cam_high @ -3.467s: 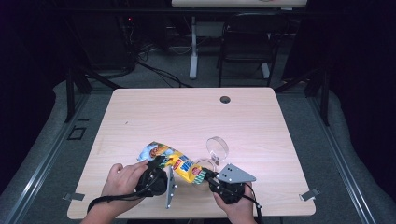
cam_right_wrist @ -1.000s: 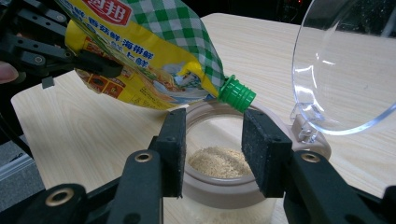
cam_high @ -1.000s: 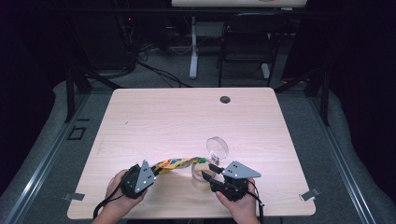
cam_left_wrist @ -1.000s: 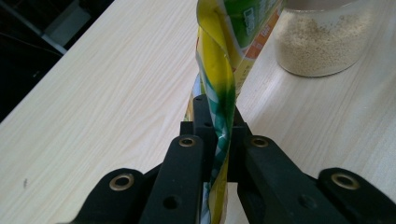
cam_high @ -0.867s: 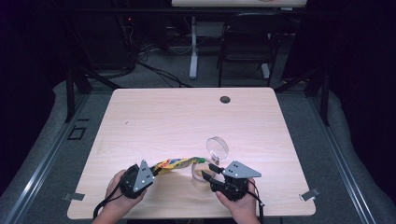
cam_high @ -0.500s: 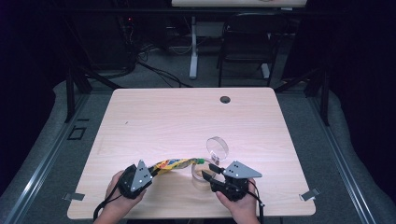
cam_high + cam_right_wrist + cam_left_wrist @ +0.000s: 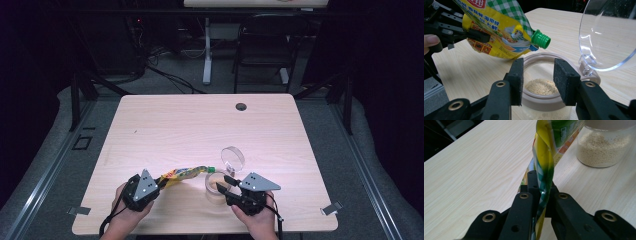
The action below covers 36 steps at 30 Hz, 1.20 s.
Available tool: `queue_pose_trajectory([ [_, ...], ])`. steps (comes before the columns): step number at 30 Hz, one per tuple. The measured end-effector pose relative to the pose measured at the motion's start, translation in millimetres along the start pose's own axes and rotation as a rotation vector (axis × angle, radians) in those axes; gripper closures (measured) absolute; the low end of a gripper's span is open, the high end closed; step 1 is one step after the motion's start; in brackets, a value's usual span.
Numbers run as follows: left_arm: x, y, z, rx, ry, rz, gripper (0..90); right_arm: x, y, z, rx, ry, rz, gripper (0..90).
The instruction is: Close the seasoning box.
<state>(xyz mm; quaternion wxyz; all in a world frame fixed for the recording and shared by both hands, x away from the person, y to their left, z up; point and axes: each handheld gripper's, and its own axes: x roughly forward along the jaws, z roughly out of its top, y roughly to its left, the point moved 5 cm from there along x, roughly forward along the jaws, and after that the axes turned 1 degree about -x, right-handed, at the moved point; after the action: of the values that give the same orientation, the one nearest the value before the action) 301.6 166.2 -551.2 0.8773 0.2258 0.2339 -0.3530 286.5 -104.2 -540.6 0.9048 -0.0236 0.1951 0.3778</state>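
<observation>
- The yellow seasoning pouch hangs tilted, its green spout just above the open jar of pale granules at the bench's near edge.
- Our left hand-held gripper clamps the pouch's flat end.
- Our right hand-held gripper grips the jar's rim, clear hinged lid upright.

In the left gripper view the yellow pouch runs off the top edge, so its spout end is cut away, and its lower end is hidden between the black jaws. The glass jar there loses its rim to the same edge. In the right gripper view the clear lid is cropped at top and right, and the jar's base is hidden behind the jaws. In the high view the pouch's print is too small to read.
</observation>
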Motion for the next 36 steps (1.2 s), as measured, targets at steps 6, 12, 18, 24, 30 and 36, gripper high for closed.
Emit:
queue_pose_trajectory([
  [6,-0.5,6.1,-4.6,-0.04,-0.014,0.006,88.6,-0.1,-0.2,0.0,0.002,-0.003,0.002,60.5],
  [12,-1.2,13.6,-9.1,-0.104,-0.03,0.001,88.6,-0.6,-1.0,0.0,0.002,-0.002,0.001,60.5],
  [18,-2.4,21.3,-14.7,-0.16,-0.042,-0.004,88.4,-0.7,-0.9,0.0,0.0,-0.002,0.001,60.4],
  [24,-3.0,27.0,-18.6,-0.215,-0.062,-0.016,88.3,-0.3,-1.5,-0.2,0.002,-0.004,0.004,60.4],
  [30,-3.2,32.7,-22.8,-0.262,-0.076,-0.026,88.0,-0.4,-3.5,-0.4,0.004,-0.002,-0.002,60.4],
  [36,-0.1,37.9,-30.4,-0.292,-0.047,-0.018,86.9,0.7,-4.2,-1.5,0.009,0.001,0.0,60.5],
])
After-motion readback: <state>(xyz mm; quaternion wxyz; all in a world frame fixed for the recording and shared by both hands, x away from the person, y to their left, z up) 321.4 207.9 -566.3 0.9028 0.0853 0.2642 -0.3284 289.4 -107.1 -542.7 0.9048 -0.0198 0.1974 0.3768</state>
